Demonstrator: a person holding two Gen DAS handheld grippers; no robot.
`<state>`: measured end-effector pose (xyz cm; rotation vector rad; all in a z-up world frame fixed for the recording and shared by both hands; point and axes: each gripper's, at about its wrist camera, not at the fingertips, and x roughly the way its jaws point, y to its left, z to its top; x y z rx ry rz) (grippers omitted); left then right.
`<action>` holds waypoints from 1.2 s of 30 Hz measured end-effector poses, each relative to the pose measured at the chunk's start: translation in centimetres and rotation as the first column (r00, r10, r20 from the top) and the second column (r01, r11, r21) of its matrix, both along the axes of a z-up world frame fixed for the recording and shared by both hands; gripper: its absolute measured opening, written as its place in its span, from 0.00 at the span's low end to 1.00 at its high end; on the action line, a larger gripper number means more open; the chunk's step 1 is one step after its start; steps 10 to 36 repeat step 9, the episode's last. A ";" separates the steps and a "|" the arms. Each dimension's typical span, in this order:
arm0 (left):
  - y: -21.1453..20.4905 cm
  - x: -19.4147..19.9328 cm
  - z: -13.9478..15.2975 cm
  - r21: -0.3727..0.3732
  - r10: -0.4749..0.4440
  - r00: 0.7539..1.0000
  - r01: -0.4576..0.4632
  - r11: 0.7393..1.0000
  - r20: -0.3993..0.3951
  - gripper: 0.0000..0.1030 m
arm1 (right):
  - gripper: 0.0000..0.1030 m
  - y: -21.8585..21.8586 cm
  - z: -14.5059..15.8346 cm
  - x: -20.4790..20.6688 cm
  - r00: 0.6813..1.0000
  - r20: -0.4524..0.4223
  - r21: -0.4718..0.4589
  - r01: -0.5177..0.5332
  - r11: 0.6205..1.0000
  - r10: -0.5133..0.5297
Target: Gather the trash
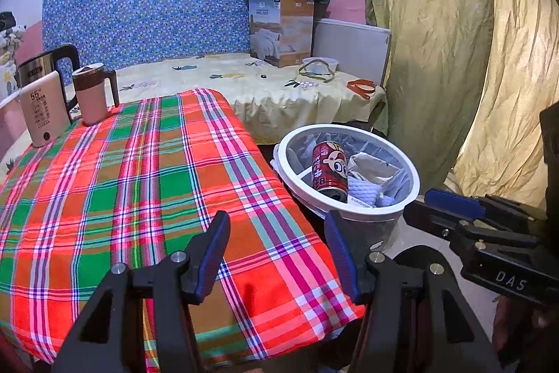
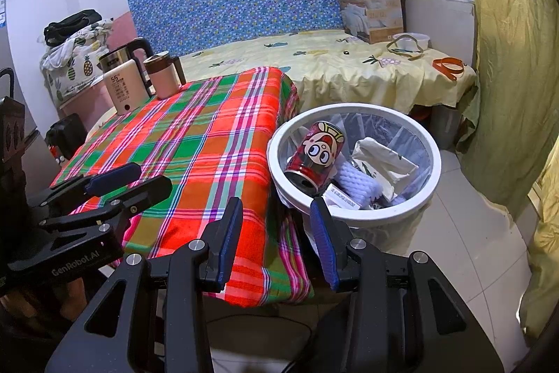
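The right gripper [image 1: 450,198] is showing "DAS", the left gripper [image 2: 139,177] "GenRobot.AI", and the cream kettle base [image 2: 121,86] "55".

From my left wrist view, the table [image 1: 146,184] fills the foreground and left. At its far left corner stand a kettle [image 1: 42,69], a thermos jug [image 1: 43,109] in front of it, and a lidded mug [image 1: 91,93] just to their right. The bin [image 1: 349,170] sits on the floor off the table's right edge; inside it a can [image 1: 330,170] lies tilted, left of crumpled paper [image 1: 375,168]. Behind table and bin runs the bed [image 1: 251,86], bearing a box [image 1: 281,30] at its far right. A curtain [image 1: 447,58] hangs right of the bin. I hold the left gripper [image 1: 277,254] over the table's near right corner, the right gripper [image 1: 454,208] beside it, right of the bin.
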<state>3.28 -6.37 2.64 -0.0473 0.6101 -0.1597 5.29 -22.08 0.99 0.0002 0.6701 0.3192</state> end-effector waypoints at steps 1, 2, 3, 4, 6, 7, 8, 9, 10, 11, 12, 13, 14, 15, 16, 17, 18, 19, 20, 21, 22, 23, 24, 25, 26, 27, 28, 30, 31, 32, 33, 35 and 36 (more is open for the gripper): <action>-0.1 0.0 -0.1 0.004 -0.001 1.000 0.001 1.000 -0.001 0.57 | 0.41 0.0 0.0 0.0 1.000 -0.001 0.000 0.001 1.000 -0.001; -0.1 0.0 -0.2 0.005 -0.002 1.000 0.002 1.000 -0.003 0.57 | 0.41 0.0 -0.1 0.0 1.000 -0.002 0.001 0.001 1.000 -0.001; -0.1 0.0 -0.2 0.006 0.000 1.000 0.000 1.000 -0.006 0.57 | 0.41 0.0 -0.1 0.0 1.000 -0.002 0.001 0.000 1.000 0.000; 0.0 0.1 -0.3 0.004 0.002 1.000 -0.002 1.000 -0.007 0.57 | 0.41 0.0 -0.1 0.0 1.000 -0.001 0.000 0.000 1.000 0.000; 0.1 0.1 -0.4 0.004 0.008 1.000 -0.008 1.000 -0.009 0.57 | 0.41 0.0 -0.1 0.0 1.000 -0.002 0.000 0.000 1.000 0.000; 0.1 0.1 -0.4 0.003 0.011 1.000 -0.011 1.000 -0.009 0.57 | 0.41 0.0 -0.1 0.0 1.000 -0.001 0.000 0.000 1.000 0.000; 0.2 0.0 -0.4 0.002 0.012 1.000 -0.012 1.000 -0.010 0.57 | 0.41 0.0 -0.1 0.1 1.000 -0.001 0.000 -0.001 1.000 0.001; 0.2 0.0 -0.4 0.000 0.012 1.000 -0.012 1.000 -0.010 0.57 | 0.41 0.0 -0.1 0.0 1.000 -0.002 0.000 0.000 1.000 0.000; 0.2 0.0 -0.4 0.000 0.012 1.000 -0.012 1.000 -0.010 0.57 | 0.41 0.0 -0.1 0.0 1.000 -0.002 0.000 0.000 1.000 0.000; 0.2 0.0 -0.4 0.000 0.012 1.000 -0.012 1.000 -0.010 0.57 | 0.41 0.0 -0.1 0.0 1.000 -0.002 0.000 0.000 1.000 0.000; 0.2 0.0 -0.4 0.000 0.012 1.000 -0.012 1.000 -0.010 0.57 | 0.41 0.0 -0.1 0.0 1.000 -0.002 0.000 0.000 1.000 0.000; 0.2 0.0 -0.4 0.000 0.012 1.000 -0.012 1.000 -0.010 0.57 | 0.41 0.0 -0.1 0.0 1.000 -0.002 0.000 0.000 1.000 0.000; 0.2 0.0 -0.4 0.000 0.012 1.000 -0.012 1.000 -0.010 0.57 | 0.41 0.0 -0.1 0.0 1.000 -0.002 0.000 0.000 1.000 0.000; 0.2 0.0 -0.4 0.000 0.012 1.000 -0.012 1.000 -0.010 0.57 | 0.41 0.0 -0.1 0.0 1.000 -0.002 0.000 0.000 1.000 0.000; 0.2 0.0 -0.4 0.000 0.012 1.000 -0.012 1.000 -0.010 0.57 | 0.41 0.0 -0.1 0.0 1.000 -0.002 0.000 0.000 1.000 0.000; 0.2 0.0 -0.4 0.000 0.012 1.000 -0.012 1.000 -0.010 0.57 | 0.41 0.0 -0.1 0.0 1.000 -0.002 0.000 0.000 1.000 0.000; 0.2 0.0 -0.4 0.000 0.012 1.000 -0.012 1.000 -0.010 0.57 | 0.41 0.0 -0.1 0.0 1.000 -0.002 0.000 0.000 1.000 0.000; 0.2 0.0 -0.4 0.000 0.012 1.000 -0.012 1.000 -0.010 0.57 | 0.41 0.0 -0.1 0.0 1.000 -0.002 0.000 0.000 1.000 0.000; 0.2 0.0 -0.4 0.000 0.012 1.000 -0.012 1.000 -0.010 0.57 | 0.41 0.0 -0.1 0.0 1.000 -0.002 0.000 0.000 1.000 0.000; 0.2 0.0 -0.4 0.000 0.012 1.000 -0.012 1.000 -0.010 0.57 | 0.41 0.0 -0.1 0.0 1.000 -0.002 0.000 0.000 1.000 0.000; 0.2 0.0 -0.4 0.000 0.012 1.000 -0.012 1.000 -0.010 0.57 | 0.41 0.0 -0.1 0.0 1.000 -0.002 0.000 0.000 1.000 0.000; 0.2 0.0 -0.4 0.000 0.012 1.000 -0.012 1.000 -0.010 0.57 | 0.41 0.0 -0.1 0.0 1.000 -0.002 0.000 0.000 1.000 0.000; 0.2 0.0 -0.4 0.000 0.012 1.000 -0.012 1.000 -0.010 0.57 | 0.41 0.0 -0.1 0.0 1.000 -0.002 0.000 0.000 1.000 0.000; 0.2 0.0 -0.4 0.000 0.012 1.000 -0.012 1.000 -0.010 0.57 | 0.41 0.0 -0.1 0.0 1.000 -0.002 0.000 0.000 1.000 0.000; 0.2 0.0 -0.4 0.000 0.012 1.000 -0.012 1.000 -0.010 0.57 | 0.41 0.0 -0.1 0.0 1.000 -0.002 0.000 0.000 1.000 0.000; 0.2 0.0 -0.4 0.000 0.012 1.000 -0.012 1.000 -0.010 0.57 | 0.41 0.0 -0.1 0.0 1.000 -0.002 0.000 0.000 1.000 0.000; 0.2 0.0 -0.4 0.000 0.012 1.000 -0.012 1.000 -0.010 0.57 | 0.41 0.0 -0.1 0.0 1.000 -0.002 0.000 0.000 1.000 0.000; 0.2 0.0 -0.4 0.000 0.012 1.000 -0.012 1.000 -0.010 0.57 | 0.41 0.0 -0.1 0.0 1.000 -0.002 0.000 0.000 1.000 0.000; 0.2 0.0 -0.4 0.000 0.012 1.000 -0.012 1.000 -0.010 0.57 | 0.41 0.0 -0.1 0.0 1.000 -0.002 0.000 0.000 1.000 0.000; 0.2 0.0 -0.4 0.000 0.012 1.000 -0.012 1.000 -0.010 0.57 | 0.41 0.0 -0.1 0.0 1.000 -0.002 0.000 0.000 1.000 0.000; 0.2 0.0 -0.4 0.000 0.012 1.000 -0.012 1.000 -0.010 0.57 | 0.41 0.0 -0.1 0.0 1.000 -0.002 0.000 0.000 1.000 0.000; 0.2 0.0 -0.4 0.000 0.012 1.000 -0.012 1.000 -0.010 0.57 | 0.41 0.0 -0.1 0.0 1.000 -0.002 0.000 0.000 1.000 0.000; 0.2 0.0 -0.4 0.000 0.012 1.000 -0.012 1.000 -0.010 0.57 | 0.41 0.0 -0.1 0.0 1.000 -0.002 0.000 0.000 1.000 0.000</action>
